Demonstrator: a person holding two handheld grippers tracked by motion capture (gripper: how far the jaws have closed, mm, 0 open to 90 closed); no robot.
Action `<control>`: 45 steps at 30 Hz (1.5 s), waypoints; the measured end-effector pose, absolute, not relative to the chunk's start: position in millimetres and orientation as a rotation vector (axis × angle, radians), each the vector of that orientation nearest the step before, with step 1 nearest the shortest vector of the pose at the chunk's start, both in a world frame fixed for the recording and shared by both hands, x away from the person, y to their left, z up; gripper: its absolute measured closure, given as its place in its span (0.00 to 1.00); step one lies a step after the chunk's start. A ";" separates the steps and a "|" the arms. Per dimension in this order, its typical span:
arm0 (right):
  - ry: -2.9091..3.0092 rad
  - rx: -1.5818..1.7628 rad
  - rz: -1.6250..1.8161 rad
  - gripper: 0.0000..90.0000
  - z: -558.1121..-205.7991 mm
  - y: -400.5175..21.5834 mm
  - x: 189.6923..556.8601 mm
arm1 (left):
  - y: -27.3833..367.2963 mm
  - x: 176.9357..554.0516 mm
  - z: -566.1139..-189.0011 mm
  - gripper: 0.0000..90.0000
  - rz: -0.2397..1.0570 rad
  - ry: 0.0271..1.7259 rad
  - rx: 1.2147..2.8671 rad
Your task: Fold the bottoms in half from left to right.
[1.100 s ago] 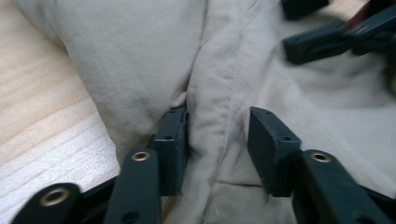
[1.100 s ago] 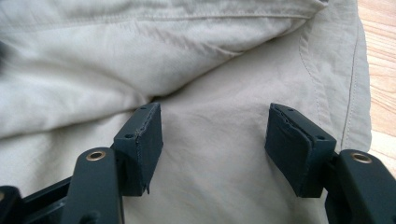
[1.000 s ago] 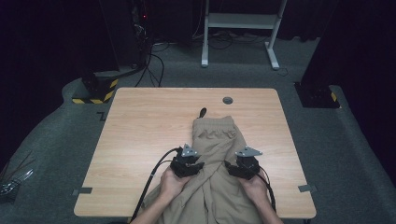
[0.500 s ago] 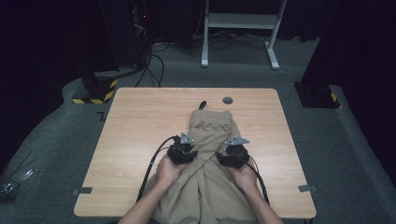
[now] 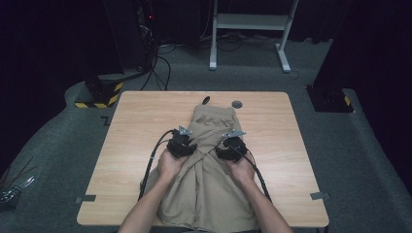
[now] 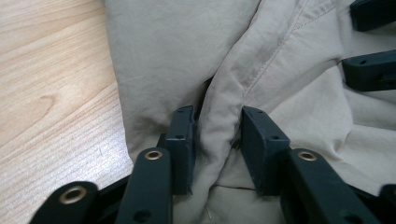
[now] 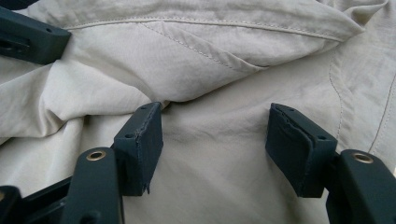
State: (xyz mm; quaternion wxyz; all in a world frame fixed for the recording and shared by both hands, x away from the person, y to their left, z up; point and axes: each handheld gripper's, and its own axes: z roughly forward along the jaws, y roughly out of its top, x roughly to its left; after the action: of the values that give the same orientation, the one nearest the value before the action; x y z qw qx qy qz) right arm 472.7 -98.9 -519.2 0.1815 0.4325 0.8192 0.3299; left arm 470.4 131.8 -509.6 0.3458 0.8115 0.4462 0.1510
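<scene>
Beige shorts (image 5: 206,170) on the table (image 5: 126,145), long axis front to back.
Waistband points away; the left gripper (image 6: 217,140) pinches a fold, the right gripper (image 7: 215,140) rests wide open on the cloth.

Around the light wooden table (image 5: 136,126)

A small round grey disc (image 5: 237,104) lies on the table near its far edge. Beyond the far edge, a white metal frame stand (image 5: 250,29) rests on the grey carpeted floor (image 5: 379,160), with black cables (image 5: 160,63) trailing off to its left. A black block with yellow-and-black hazard stripes (image 5: 99,92) sits by the table's far left corner, and another like it (image 5: 330,99) by the far right corner.
</scene>
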 end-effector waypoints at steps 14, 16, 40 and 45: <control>2.328 1.132 1.094 0.51 -493.8 -128.5 427.3 | 175.3 430.7 -484.1 0.58 0.371 1.123 2.028; 2.330 1.129 1.103 0.51 -492.5 -131.2 422.7 | 178.8 429.6 -488.3 0.58 0.361 1.144 2.033; 2.328 1.158 1.029 0.50 -522.2 -147.3 399.0 | 191.0 414.5 -499.6 0.99 0.288 1.192 2.082; 2.330 1.142 1.020 0.49 -522.4 -146.4 398.7 | 189.5 405.2 -483.0 0.99 0.252 1.134 2.000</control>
State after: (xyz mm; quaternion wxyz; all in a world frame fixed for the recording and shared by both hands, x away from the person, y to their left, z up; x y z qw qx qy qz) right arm 398.7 -146.4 -522.4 0.1760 0.4034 0.8226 0.3600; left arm 405.2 189.5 -483.0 0.4026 0.7915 0.4488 0.0999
